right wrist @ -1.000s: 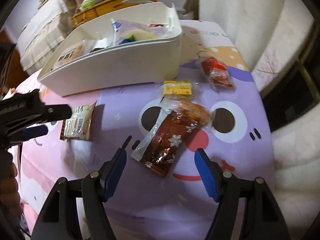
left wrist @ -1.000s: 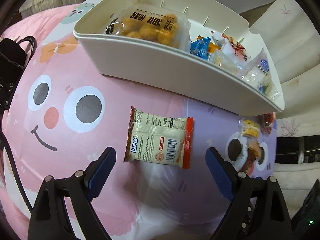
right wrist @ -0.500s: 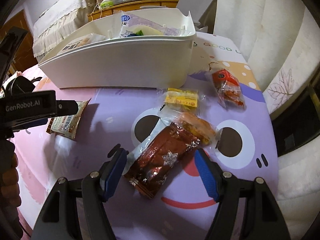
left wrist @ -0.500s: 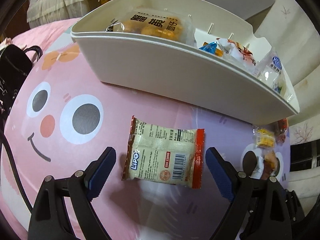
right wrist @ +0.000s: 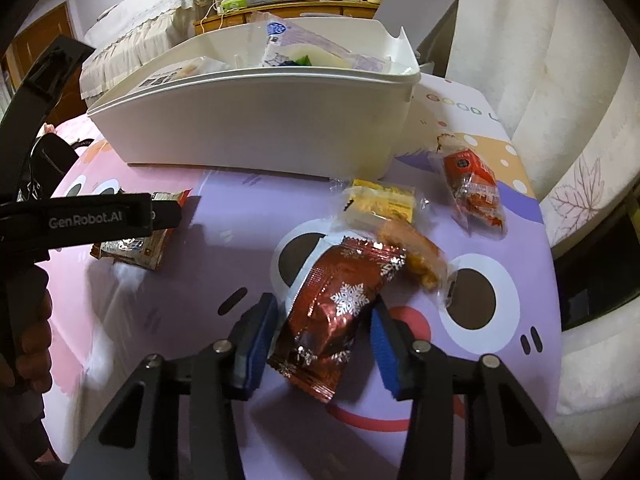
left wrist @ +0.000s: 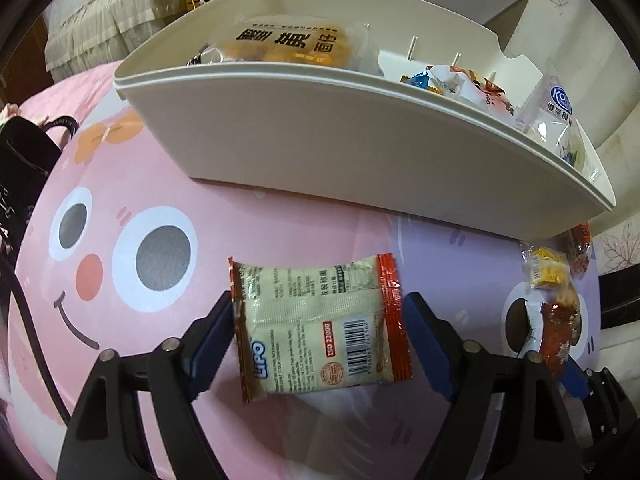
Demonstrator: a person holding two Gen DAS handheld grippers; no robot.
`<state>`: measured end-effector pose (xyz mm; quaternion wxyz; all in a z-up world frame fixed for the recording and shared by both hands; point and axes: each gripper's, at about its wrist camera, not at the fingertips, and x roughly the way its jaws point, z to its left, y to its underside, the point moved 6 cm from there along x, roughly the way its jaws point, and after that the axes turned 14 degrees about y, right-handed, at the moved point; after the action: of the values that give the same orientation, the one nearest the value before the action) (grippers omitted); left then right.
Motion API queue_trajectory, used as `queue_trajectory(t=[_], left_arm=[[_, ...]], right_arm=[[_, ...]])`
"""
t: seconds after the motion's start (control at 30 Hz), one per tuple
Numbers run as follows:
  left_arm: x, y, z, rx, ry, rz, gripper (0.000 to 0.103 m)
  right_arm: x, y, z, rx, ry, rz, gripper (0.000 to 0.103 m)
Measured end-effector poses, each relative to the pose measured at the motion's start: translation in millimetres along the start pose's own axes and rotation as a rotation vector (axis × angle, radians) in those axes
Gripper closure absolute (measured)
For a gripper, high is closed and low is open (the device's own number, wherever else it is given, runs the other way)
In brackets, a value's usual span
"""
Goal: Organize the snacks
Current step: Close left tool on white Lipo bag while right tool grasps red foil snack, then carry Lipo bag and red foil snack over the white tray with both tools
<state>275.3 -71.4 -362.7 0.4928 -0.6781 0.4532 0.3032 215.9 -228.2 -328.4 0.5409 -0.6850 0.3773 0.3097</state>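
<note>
My left tool [left wrist: 318, 334] has just been closing around the cream plastic Lipo snack packet with red ends [left wrist: 320, 326], which lies flat on the pink cartoon-face tabletop [left wrist: 248, 220]; its blue pads [left wrist: 210, 344] touch or nearly touch the packet's two short edges, and I cannot tell whether they press yet. My right tool [right wrist: 318, 338] has also just been closing, and its pads sit against the sides of the dark red foil wrapper with silver snowflakes [right wrist: 336, 304] on the purple part of the tabletop. Just behind that wrapper lie a clear orange snack bag [right wrist: 416, 256], a yellow packet [right wrist: 380, 202] and a red-orange packet [right wrist: 472, 188]. The long white plastic bin [left wrist: 360, 148], already holding several snacks, stands behind both.
</note>
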Motion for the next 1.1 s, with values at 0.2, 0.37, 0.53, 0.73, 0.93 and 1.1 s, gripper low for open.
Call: queue_trajectory(t=[0.2,0.37,0.53,0.73,0.93,1.1], left_arm=[[-5.1,5.1,0.7,0.008,0.024,-0.023,0.037],[-14.8,11.4,-2.3,0.016,0.047,-0.039,0.051],[-16.2,14.2,-5.0,0.025,0.076,-0.029,0.053],[-27.6,20.1,-0.2,0.032,0.111,-0.020,0.053],[-40.9,14.1,1.2,0.050,0.130,-0.030,0.053],[-63.2,-3.6,6.4,0.076,0.132,-0.061,0.053]], right_arm=[[-3.8,-0.1,1.8,-0.012,0.011,-0.009,0.070],[-7.8,2.5,3.8,-0.028,0.025,-0.002,0.073],[-10.6,3.6,4.6,-0.032,0.046,0.012,0.076],[-16.5,5.4,7.5,-0.024,0.047,0.046,0.079],[-25.6,5.2,18.0,-0.023,0.038,0.057,0.081],[-38.8,-3.2,30.4,-0.021,0.018,0.045,0.082]])
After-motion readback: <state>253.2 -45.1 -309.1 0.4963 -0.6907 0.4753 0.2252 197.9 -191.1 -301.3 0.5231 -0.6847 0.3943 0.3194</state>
